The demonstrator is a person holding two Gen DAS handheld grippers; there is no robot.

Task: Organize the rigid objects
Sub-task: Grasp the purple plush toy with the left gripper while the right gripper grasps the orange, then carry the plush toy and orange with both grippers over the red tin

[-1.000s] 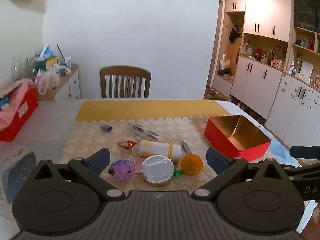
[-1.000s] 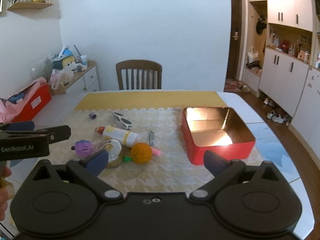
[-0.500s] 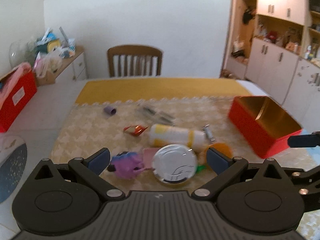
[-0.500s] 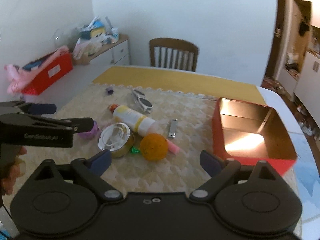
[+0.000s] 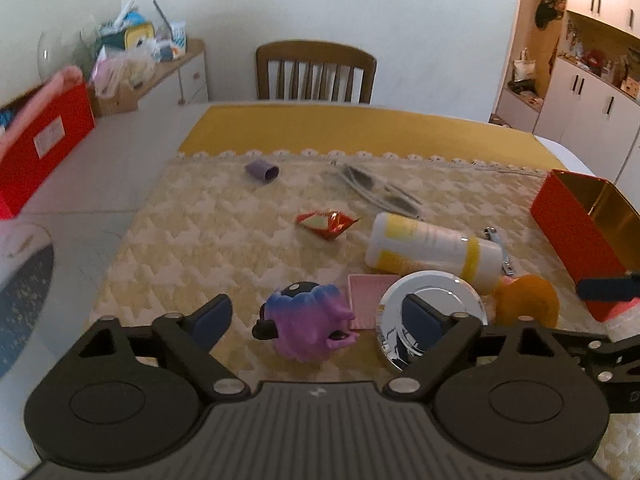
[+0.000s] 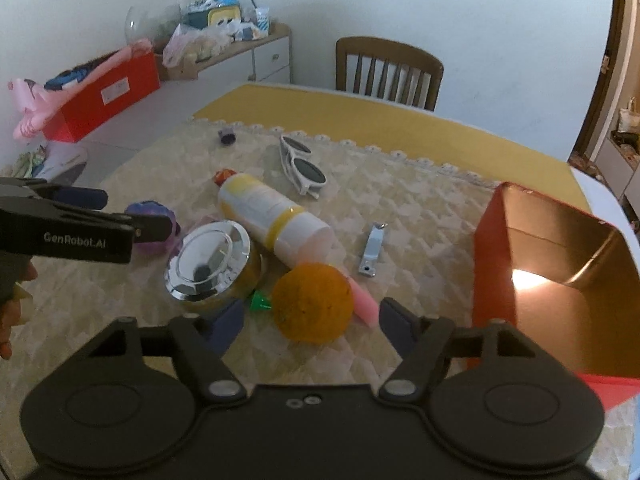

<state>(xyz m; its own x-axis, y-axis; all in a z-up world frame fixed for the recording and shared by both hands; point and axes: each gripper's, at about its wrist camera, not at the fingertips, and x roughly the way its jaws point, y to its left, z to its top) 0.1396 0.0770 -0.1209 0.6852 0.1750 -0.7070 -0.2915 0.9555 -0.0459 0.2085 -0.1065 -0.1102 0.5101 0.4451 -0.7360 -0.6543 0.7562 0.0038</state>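
My left gripper (image 5: 316, 318) is open, its jaws on either side of a purple toy figure (image 5: 306, 326) on the table mat. A silver-lidded jar (image 5: 430, 316) sits just right of it. My right gripper (image 6: 312, 322) is open around an orange ball (image 6: 312, 302). A white and yellow bottle (image 6: 272, 214) lies on its side behind. White sunglasses (image 6: 302, 168), nail clippers (image 6: 372, 248), a purple cap (image 5: 262, 170) and a red wrapper (image 5: 326, 222) lie around. An open red tin box (image 6: 552, 280) stands at the right.
A wooden chair (image 5: 316, 70) stands at the far table edge. A red box (image 5: 40, 144) and a cluttered cabinet (image 5: 160, 64) are off to the left. The left gripper also shows in the right wrist view (image 6: 100, 220).
Both grippers moved forward and down toward the table. The left one closed in on the purple toy, the right one on the orange ball. Both stay open.
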